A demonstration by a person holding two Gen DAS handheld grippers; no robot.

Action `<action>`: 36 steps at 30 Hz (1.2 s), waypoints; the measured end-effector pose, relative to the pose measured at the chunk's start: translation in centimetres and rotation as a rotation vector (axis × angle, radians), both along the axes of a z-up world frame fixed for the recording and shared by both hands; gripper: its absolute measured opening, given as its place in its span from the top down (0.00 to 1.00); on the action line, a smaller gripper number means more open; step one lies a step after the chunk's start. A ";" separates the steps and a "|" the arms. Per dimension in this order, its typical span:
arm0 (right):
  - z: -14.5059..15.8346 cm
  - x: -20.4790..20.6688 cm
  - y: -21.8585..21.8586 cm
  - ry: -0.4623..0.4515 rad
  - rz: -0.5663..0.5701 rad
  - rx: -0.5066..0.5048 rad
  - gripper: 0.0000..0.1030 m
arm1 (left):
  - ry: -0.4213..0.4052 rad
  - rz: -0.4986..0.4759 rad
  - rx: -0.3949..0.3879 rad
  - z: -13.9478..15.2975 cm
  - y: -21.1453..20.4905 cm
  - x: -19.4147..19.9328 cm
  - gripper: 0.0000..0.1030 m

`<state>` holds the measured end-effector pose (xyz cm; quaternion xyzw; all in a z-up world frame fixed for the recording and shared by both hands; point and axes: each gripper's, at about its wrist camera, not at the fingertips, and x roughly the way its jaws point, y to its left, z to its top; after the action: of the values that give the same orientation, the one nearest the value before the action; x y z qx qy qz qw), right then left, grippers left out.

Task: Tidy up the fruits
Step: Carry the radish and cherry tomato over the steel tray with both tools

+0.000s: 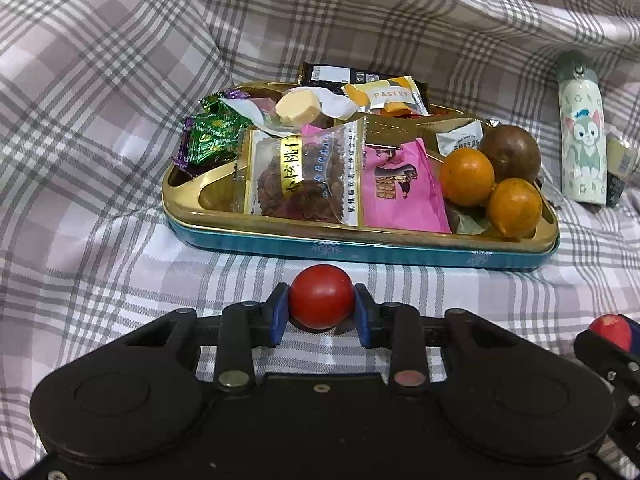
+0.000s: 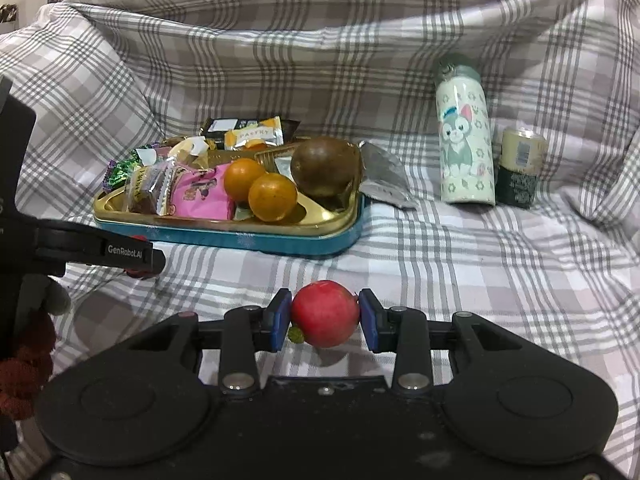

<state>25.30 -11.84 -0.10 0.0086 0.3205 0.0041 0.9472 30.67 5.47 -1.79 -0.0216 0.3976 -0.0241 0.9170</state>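
Observation:
My left gripper [image 1: 321,307] is shut on a small red tomato [image 1: 321,295], just in front of the teal tin with a gold tray [image 1: 280,236]. My right gripper [image 2: 325,315] is shut on a red round fruit [image 2: 325,312] with a small green stem at its left; the same fruit [image 1: 611,330] peeks in at the right edge of the left wrist view. In the tray's right end lie two small oranges [image 1: 467,176] [image 1: 514,207] and a brown round fruit [image 1: 510,152]. In the right wrist view they appear as oranges [image 2: 244,180] [image 2: 272,197] and brown fruit [image 2: 324,166].
Wrapped snacks [image 1: 304,168] and candies fill the rest of the tray. A cat-print bottle [image 2: 466,136] and a dark can [image 2: 520,168] stand right of the tin, with a silver wrapper [image 2: 384,180] between. Checked cloth [image 2: 480,264] covers everything, rising behind. The left gripper's body [image 2: 80,248] juts in from the left.

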 end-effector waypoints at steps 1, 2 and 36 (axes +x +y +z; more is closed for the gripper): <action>0.0 0.1 -0.2 0.012 -0.001 0.016 0.64 | -0.007 -0.002 0.008 0.0 -0.1 0.0 0.60; -0.1 0.2 -0.4 0.023 -0.002 0.029 0.64 | -0.013 -0.003 0.014 -0.1 -0.3 0.0 0.60; 7.7 -21.1 -4.6 -0.133 -0.045 0.036 0.63 | -0.104 -0.173 0.004 8.9 -6.3 -23.9 0.61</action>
<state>4.21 -16.46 7.62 0.0324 0.2564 -0.0107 0.9660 6.77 -0.86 7.12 0.0159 0.3498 -0.1036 0.9309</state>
